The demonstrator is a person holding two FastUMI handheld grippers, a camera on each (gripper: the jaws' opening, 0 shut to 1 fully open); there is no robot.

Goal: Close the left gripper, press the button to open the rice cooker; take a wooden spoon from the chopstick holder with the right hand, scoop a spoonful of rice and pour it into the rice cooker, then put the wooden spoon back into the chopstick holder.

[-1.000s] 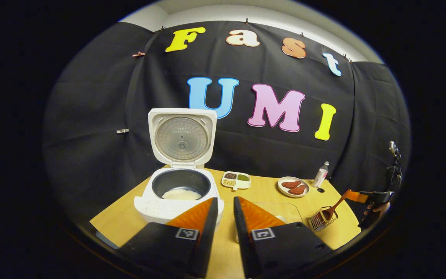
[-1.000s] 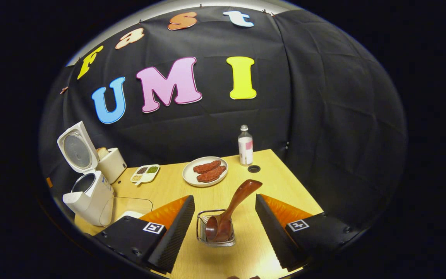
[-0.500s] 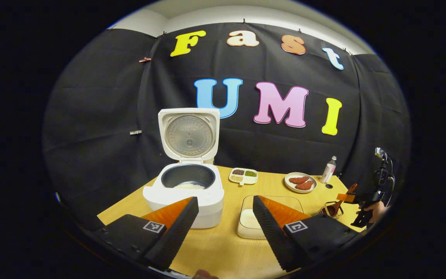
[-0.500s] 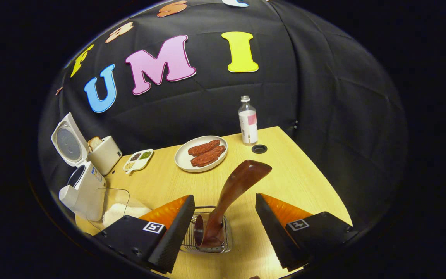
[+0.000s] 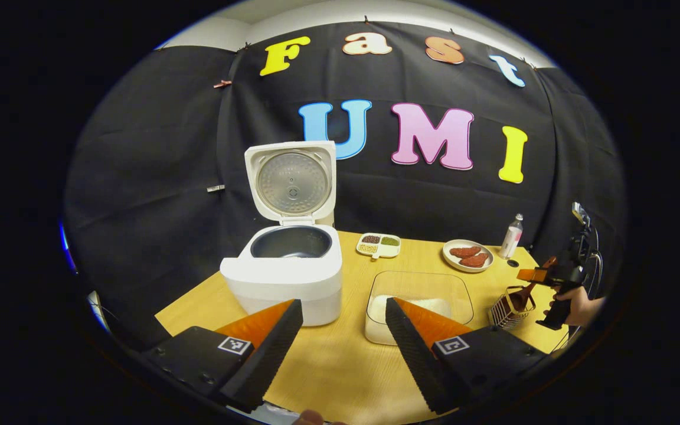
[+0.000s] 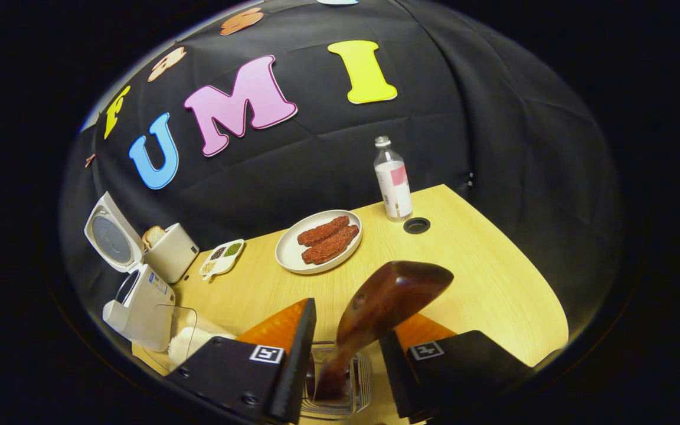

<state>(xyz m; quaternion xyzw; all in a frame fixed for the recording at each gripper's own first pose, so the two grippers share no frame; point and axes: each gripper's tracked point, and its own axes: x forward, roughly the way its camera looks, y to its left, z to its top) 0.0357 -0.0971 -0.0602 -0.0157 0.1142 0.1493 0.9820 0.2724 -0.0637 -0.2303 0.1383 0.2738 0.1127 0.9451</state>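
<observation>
The white rice cooker (image 5: 284, 277) stands open with its lid (image 5: 291, 183) upright, and is seen small at the left as the cooker (image 6: 139, 301). To its right a clear container of rice (image 5: 419, 298) sits on the table. My left gripper (image 5: 343, 345) hangs open over the table's front, holding nothing. The wooden spoon (image 6: 393, 289) stands bowl-down in the wire chopstick holder (image 6: 363, 383). My right gripper (image 6: 347, 321) has its jaws partly closed around the handle, with a gap still showing on the left side. The holder (image 5: 510, 307) and the right gripper (image 5: 555, 274) appear at the table's right end.
A plate of red meat pieces (image 6: 319, 242), a bottle (image 6: 393, 180), a divided dish of beans (image 6: 222, 258) and a toaster with bread (image 6: 169, 251) stand toward the back. A cable hole (image 6: 417, 225) lies near the bottle. A hand (image 5: 582, 307) holds the right gripper.
The left gripper opened, then drew back and lower from the cooker. The right gripper came down over the spoon and its jaws narrowed around the handle.
</observation>
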